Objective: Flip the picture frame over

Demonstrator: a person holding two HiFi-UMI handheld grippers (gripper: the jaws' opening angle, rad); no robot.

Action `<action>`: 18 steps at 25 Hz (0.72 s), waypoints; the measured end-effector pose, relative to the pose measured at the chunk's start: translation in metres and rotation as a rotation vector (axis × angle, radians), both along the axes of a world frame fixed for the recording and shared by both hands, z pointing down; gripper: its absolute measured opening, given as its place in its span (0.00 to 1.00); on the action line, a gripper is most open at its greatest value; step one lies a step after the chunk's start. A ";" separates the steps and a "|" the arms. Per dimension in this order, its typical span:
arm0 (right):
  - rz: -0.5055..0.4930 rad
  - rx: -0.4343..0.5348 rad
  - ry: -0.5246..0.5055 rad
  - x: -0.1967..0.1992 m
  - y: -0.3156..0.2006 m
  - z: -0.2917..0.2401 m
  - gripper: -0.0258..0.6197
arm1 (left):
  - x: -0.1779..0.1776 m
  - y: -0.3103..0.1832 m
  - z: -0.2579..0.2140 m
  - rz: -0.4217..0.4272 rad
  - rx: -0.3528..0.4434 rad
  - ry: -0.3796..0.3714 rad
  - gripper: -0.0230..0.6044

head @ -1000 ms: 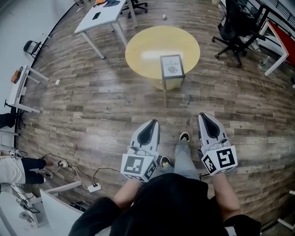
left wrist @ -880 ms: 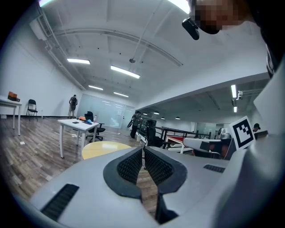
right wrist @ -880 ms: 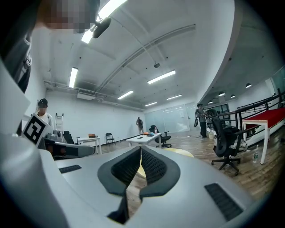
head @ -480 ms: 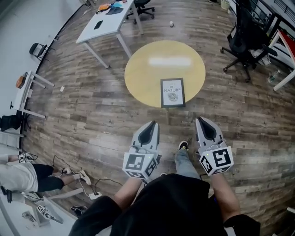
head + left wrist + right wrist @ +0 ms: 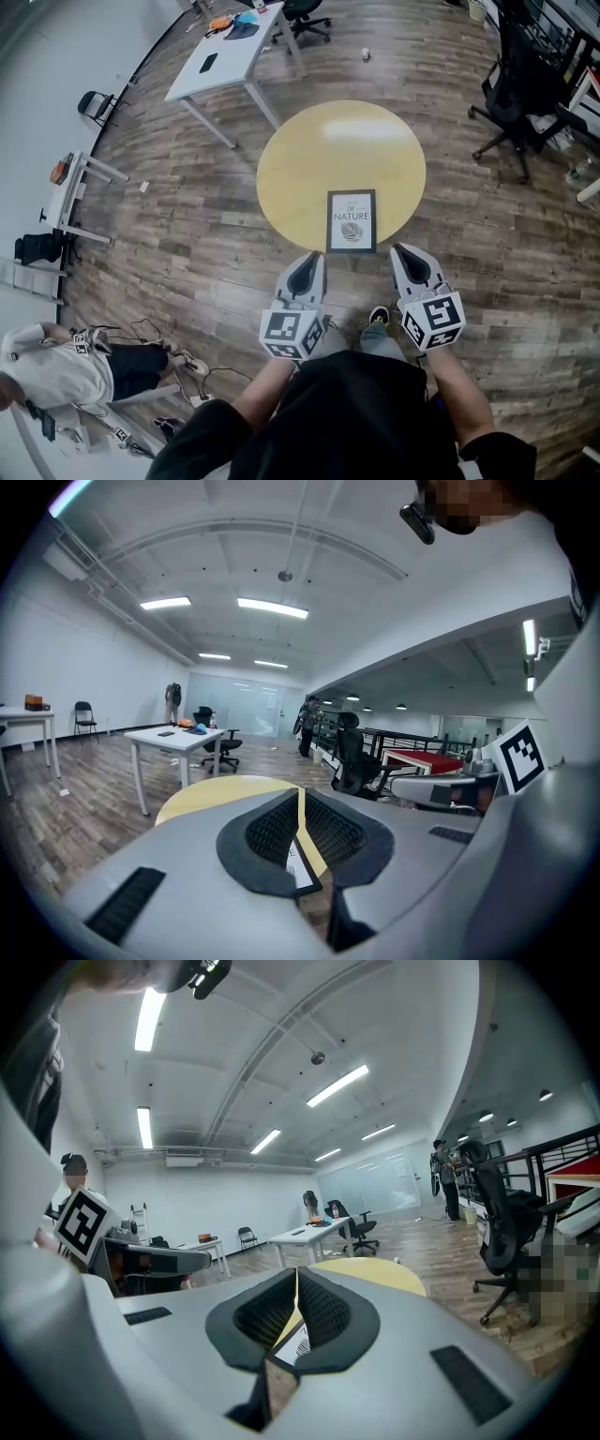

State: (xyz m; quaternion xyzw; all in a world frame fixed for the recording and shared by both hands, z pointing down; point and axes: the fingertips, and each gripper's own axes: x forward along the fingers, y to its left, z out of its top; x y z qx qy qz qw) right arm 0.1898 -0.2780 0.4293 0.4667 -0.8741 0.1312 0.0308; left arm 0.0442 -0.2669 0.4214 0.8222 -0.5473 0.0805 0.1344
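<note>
A dark picture frame (image 5: 351, 221) with a white leaf print lies face up at the near edge of a round yellow table (image 5: 309, 159). Both grippers hover side by side just short of that edge, pointing at the table. My left gripper (image 5: 310, 257) is shut and empty, to the left of the frame. My right gripper (image 5: 401, 249) is shut and empty, to the frame's right. In the left gripper view a sliver of the frame (image 5: 298, 864) shows under the jaws. The right gripper view shows the print (image 5: 298, 1342) between the closed jaw tips.
A white desk (image 5: 225, 56) stands beyond the table at the upper left, with a chair behind it. Black office chairs (image 5: 525, 84) stand at the right. A person (image 5: 66, 370) sits on the wood floor at the lower left among cables.
I have walked up to the round table: the table and frame came closer in the head view, and both shut grippers now reach its near edge.
</note>
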 end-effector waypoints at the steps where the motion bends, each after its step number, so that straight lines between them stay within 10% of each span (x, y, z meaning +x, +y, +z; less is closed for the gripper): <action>1: -0.005 -0.018 0.003 0.000 -0.007 0.008 0.07 | 0.000 -0.007 0.005 -0.002 -0.010 0.002 0.10; 12: -0.054 -0.399 -0.044 -0.019 -0.059 0.166 0.08 | -0.008 -0.082 0.104 0.088 -0.123 -0.063 0.10; 18: -0.063 -0.661 -0.113 -0.037 -0.069 0.245 0.31 | -0.023 -0.114 0.173 0.142 -0.218 -0.125 0.10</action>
